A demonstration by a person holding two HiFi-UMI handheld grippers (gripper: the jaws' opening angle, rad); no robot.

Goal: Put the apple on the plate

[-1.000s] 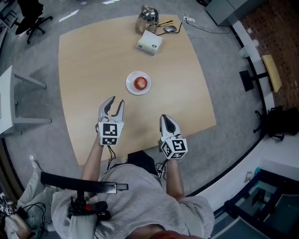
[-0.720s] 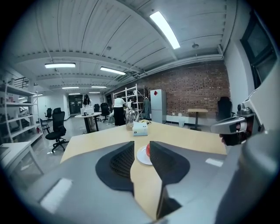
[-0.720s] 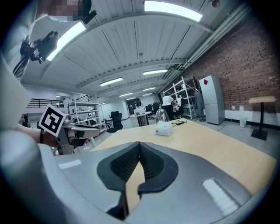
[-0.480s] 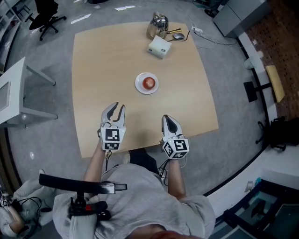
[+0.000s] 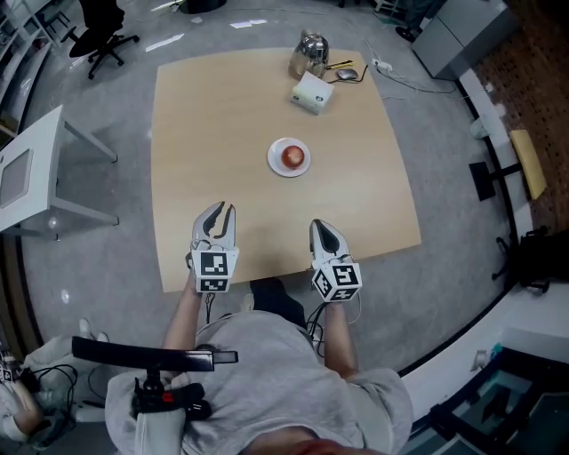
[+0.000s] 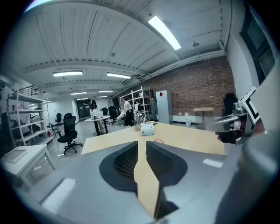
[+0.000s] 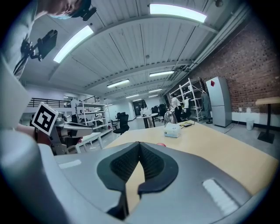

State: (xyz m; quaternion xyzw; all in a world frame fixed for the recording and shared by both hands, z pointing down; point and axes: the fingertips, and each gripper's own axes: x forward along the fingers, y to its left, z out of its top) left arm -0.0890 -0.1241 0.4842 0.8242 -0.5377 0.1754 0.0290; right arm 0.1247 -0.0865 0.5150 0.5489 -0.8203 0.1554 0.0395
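A red apple (image 5: pixel 292 156) lies on a small white plate (image 5: pixel 277 166) in the middle of the light wooden table (image 5: pixel 204 115). Both grippers hover over the table's near edge, well short of the plate. My left gripper (image 5: pixel 218 211) has just been closing; only a narrow gap remains between its jaws, with nothing in it. In the left gripper view the left gripper (image 6: pixel 141 146) points at the apple (image 6: pixel 158 141) far ahead. My right gripper (image 5: pixel 318 227) is shut and empty; in the right gripper view the apple (image 7: pixel 161 144) peeks over the right gripper (image 7: pixel 139 146).
At the table's far end stand a white box (image 5: pixel 313 92), a shiny jug (image 5: pixel 308 51) and a mouse (image 5: pixel 347 75) with cables. A white side table (image 5: pixel 36 169) is on the left and an office chair (image 5: pixel 105 27) beyond it. The person's body is just below the near edge.
Both grippers have drawn back from the plate toward the near table edge. The left jaws have narrowed from clearly spread to a slim gap. The apple stays on the plate.
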